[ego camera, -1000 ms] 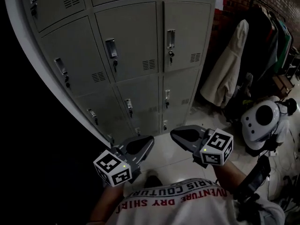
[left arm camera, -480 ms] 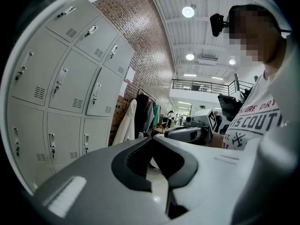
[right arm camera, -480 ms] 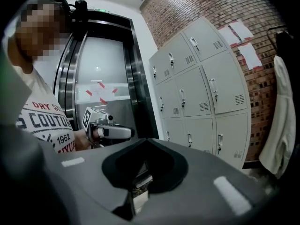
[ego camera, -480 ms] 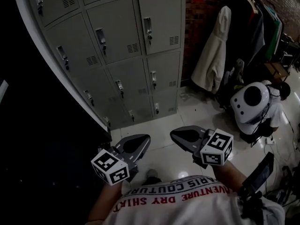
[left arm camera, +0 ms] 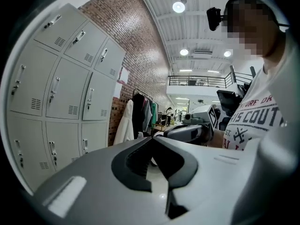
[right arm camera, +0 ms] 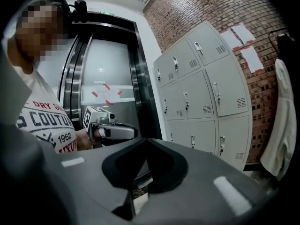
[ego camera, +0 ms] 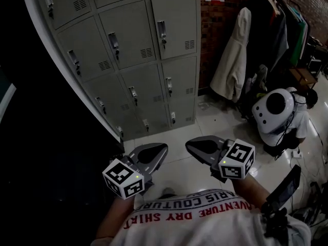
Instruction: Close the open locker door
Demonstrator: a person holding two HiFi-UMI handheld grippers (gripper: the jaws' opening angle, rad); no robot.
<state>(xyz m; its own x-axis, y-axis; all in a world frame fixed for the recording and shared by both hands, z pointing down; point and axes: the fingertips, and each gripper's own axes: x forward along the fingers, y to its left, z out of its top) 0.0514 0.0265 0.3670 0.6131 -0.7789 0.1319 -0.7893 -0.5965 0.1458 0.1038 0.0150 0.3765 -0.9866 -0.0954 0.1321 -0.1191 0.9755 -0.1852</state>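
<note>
Head view shows the locker bank (ego camera: 130, 55) at upper left, every visible door flush; no open door shows, so closing looks done. Left gripper (ego camera: 149, 155) and right gripper (ego camera: 201, 148) hang near it, fingers together, empty.

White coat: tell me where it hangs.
In the head view the white coat hangs upper right, between the lockers and dark clothes, before the brick wall.
</note>
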